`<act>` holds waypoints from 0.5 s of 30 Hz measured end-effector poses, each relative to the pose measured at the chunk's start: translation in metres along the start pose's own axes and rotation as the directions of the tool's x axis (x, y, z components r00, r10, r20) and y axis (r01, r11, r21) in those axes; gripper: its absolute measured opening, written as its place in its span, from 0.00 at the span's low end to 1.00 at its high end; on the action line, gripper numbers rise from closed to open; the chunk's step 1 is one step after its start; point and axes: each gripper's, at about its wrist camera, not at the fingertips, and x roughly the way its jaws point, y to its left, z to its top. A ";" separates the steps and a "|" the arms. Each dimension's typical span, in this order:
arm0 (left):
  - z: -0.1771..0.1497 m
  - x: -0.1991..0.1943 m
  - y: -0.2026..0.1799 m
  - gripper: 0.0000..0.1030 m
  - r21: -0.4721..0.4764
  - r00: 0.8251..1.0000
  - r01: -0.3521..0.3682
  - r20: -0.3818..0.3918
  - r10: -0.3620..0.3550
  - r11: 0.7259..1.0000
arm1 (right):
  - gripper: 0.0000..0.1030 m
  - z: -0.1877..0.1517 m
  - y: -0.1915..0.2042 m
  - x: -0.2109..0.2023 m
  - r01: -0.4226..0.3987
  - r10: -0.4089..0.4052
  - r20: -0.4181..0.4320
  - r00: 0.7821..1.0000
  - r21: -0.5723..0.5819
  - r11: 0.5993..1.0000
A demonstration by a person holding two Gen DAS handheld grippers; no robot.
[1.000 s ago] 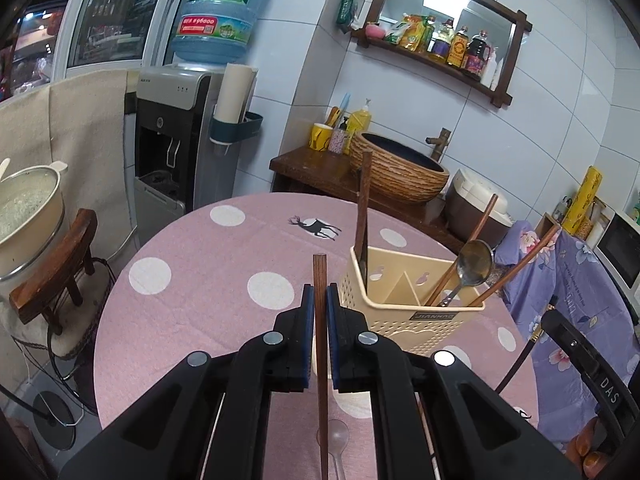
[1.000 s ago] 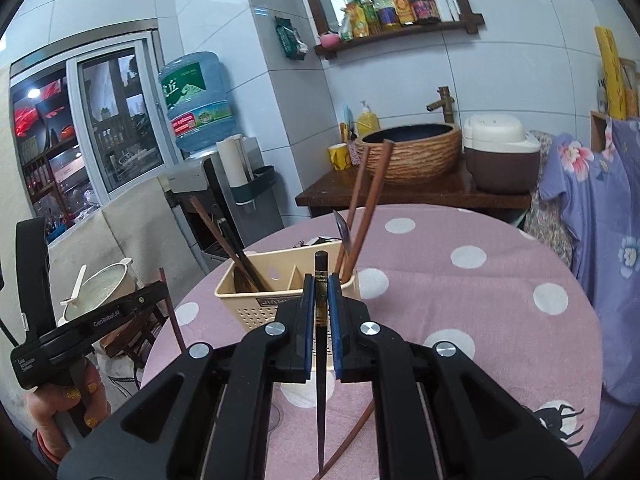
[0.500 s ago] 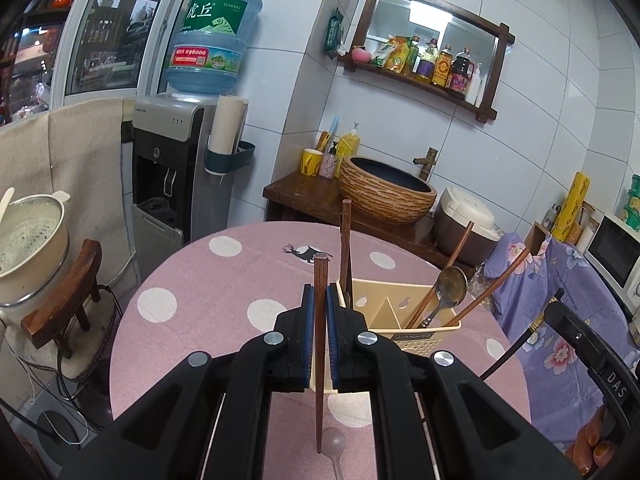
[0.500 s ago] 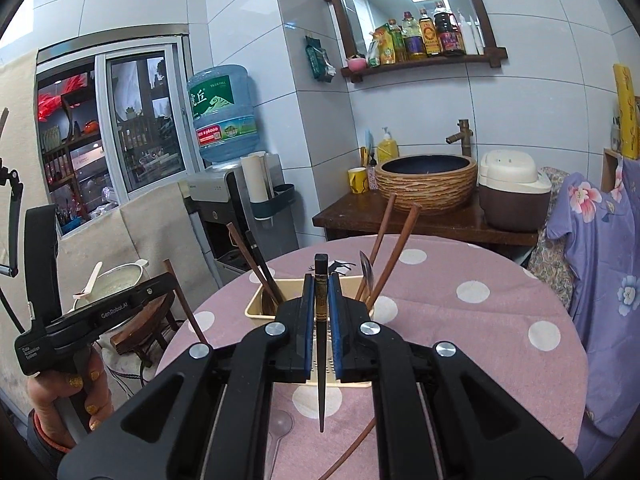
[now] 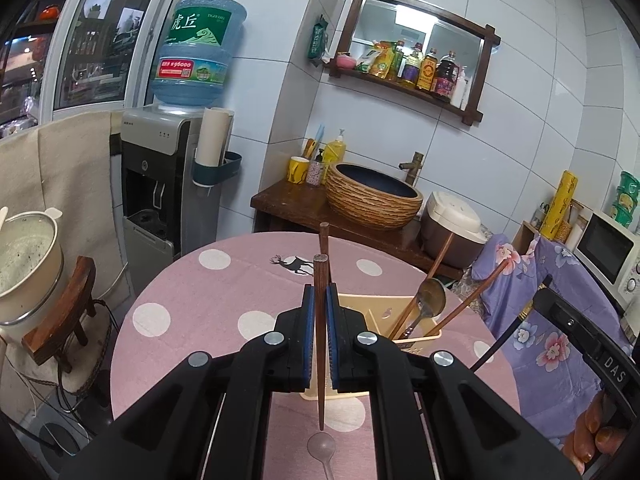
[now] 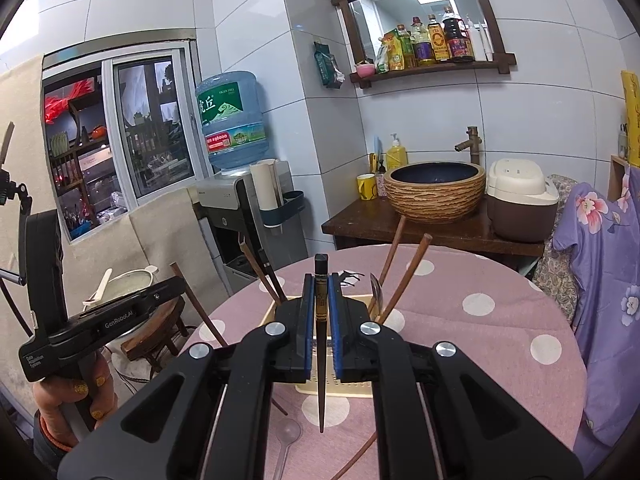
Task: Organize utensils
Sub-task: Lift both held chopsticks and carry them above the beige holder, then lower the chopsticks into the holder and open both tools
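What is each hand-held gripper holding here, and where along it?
The left hand-held gripper clamps a brown wooden chopstick near its thick upper end. The right hand-held gripper clamps a dark chopstick near its thick top end, tip hanging down.

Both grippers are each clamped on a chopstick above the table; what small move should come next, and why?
Probably carry both tips over the cream utensil holder and lower them in. The left gripper pinches a brown chopstick, the right gripper a black chopstick; both hang clear of the pink tablecloth, short of the holder.
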 end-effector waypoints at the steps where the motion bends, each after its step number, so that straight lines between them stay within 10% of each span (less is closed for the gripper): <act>1: 0.004 -0.003 -0.001 0.06 0.003 1.000 0.009 0.002 -0.009 1.000 | 0.07 0.004 0.000 -0.001 -0.006 0.006 0.002 1.000 -0.002 1.000; 15: 0.103 -0.042 -0.047 0.01 0.071 0.983 0.112 0.139 -0.121 0.991 | 0.07 0.115 0.022 -0.006 0.030 -0.024 0.130 0.991 -0.049 0.998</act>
